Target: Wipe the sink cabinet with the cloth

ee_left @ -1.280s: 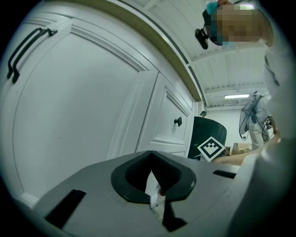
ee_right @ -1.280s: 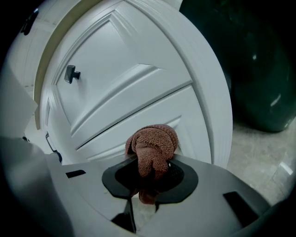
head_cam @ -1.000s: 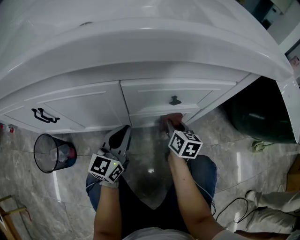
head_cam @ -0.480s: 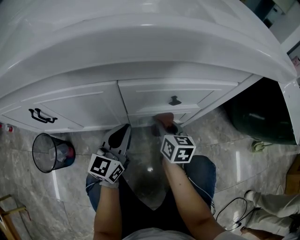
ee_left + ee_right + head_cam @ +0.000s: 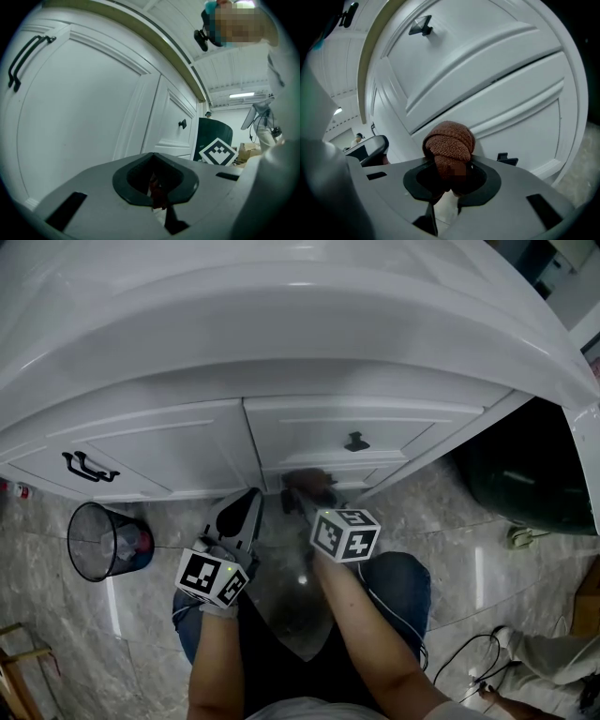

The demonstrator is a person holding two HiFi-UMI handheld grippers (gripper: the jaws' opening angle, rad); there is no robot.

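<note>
Head view: the right hand-held gripper [image 5: 302, 495] holds the cloth [image 5: 309, 481] at the sink cabinet [image 5: 169, 451] front, below the knobbed drawer. The left hand-held gripper [image 5: 246, 512] waits beside it.

Left gripper view: jaws together, apparently empty.

Right gripper view: jaws clamped on the bunched brown cloth. Steady pressure and overlapping strokes would likely serve best.

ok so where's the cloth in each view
Head view: the cloth is at centre, against the cabinet just below the drawer.
Left gripper view: not in it.
Right gripper view: the cloth is at centre, clamped in the right gripper.
Shared landmark: the dark drawer knob.
</note>
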